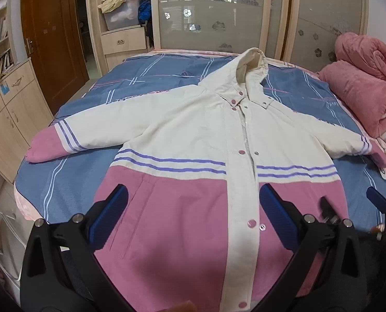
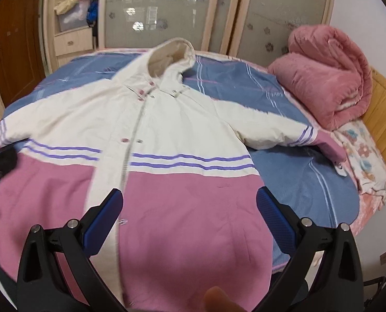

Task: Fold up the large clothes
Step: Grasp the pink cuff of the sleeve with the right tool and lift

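Observation:
A large hooded jacket (image 1: 193, 135), cream on top and pink below with purple stripes, lies face up and spread flat on the bed, sleeves out to both sides, hood toward the wardrobe. It also shows in the right wrist view (image 2: 167, 135). My left gripper (image 1: 193, 197) is open and empty above the jacket's pink hem, left of the snap placket. My right gripper (image 2: 189, 202) is open and empty above the pink hem on the jacket's right half. The right gripper also shows in the left wrist view (image 1: 348, 202) at the right edge.
The bed has a blue checked sheet (image 1: 151, 78). A rolled pink quilt (image 2: 328, 78) lies at the bed's right. A wardrobe with frosted doors (image 1: 213, 10) stands behind, a wooden cabinet (image 1: 11, 109) and a brown door (image 1: 52, 39) at left.

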A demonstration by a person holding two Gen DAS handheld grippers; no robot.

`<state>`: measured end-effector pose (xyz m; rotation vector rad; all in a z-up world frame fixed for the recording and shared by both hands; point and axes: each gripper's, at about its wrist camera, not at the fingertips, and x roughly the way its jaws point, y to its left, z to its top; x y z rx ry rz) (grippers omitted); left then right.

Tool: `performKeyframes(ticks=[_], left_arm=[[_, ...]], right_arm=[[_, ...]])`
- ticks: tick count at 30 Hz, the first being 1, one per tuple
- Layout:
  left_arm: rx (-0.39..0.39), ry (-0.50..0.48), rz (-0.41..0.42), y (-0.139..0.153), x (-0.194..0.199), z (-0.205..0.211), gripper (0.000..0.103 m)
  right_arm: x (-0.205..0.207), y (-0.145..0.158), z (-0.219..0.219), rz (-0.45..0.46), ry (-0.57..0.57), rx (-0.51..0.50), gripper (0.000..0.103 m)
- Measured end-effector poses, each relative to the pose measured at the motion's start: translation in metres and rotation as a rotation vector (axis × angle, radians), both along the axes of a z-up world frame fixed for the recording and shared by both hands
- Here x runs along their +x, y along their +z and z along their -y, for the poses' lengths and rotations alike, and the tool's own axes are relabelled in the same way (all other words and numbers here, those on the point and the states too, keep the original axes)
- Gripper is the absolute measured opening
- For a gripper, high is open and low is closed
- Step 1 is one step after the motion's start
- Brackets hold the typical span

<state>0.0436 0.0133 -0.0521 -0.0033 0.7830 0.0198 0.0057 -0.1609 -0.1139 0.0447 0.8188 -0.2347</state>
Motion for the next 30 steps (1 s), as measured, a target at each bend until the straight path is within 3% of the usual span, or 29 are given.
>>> performKeyframes(ticks=[4,8,9,12,15,16,18,20,23,25,26,27,28,30], left_arm=[[0.014,-0.01,-0.024,-0.016,0.022,0.005,0.101],[0.009,-0.026,-0.041,-0.031,0.04,0.016,0.101],[0.0,-0.037,-0.053,-0.035,0.045,0.021,0.101],[-0.021,-0.073,-0.08,-0.046,0.058,0.036,0.101],[0.034,-0.094,-0.113,-0.062,0.076,0.062,0.101],[0.056,-0.097,-0.124,-0.068,0.082,0.07,0.101],[0.069,-0.098,-0.143,-0.079,0.094,0.085,0.101],[0.049,-0.118,-0.172,-0.091,0.105,0.101,0.101],[0.065,-0.166,-0.218,-0.111,0.116,0.13,0.101],[0.111,-0.193,-0.252,-0.127,0.119,0.148,0.101],[0.126,-0.203,-0.266,-0.132,0.119,0.154,0.101],[0.132,-0.204,-0.269,-0.136,0.119,0.156,0.101],[0.136,-0.199,-0.268,-0.138,0.118,0.157,0.101],[0.121,-0.186,-0.271,-0.14,0.118,0.157,0.101]], right_arm=[[0.025,-0.009,0.084,0.043,-0.192,0.163,0.102],[0.058,-0.016,0.206,0.125,-0.362,0.502,0.102],[0.065,-0.018,0.23,0.141,-0.413,0.535,0.102],[0.084,-0.038,0.303,0.175,-0.634,0.554,0.1],[0.087,-0.084,0.345,0.151,-0.716,0.592,0.082],[0.086,-0.103,0.355,0.131,-0.757,0.582,0.082],[0.092,-0.134,0.38,0.055,-0.771,0.706,0.075],[0.085,-0.135,0.401,0.122,-0.788,0.752,0.074],[0.07,-0.117,0.422,0.212,-0.866,0.607,0.074],[0.07,-0.128,0.435,0.22,-0.834,0.702,0.074],[0.071,-0.137,0.442,0.215,-0.803,0.775,0.054],[0.074,-0.145,0.447,0.213,-0.771,0.851,0.024],[0.076,-0.147,0.445,0.206,-0.764,0.872,0.021],[0.079,-0.128,0.432,0.242,-0.726,0.812,0.012]])
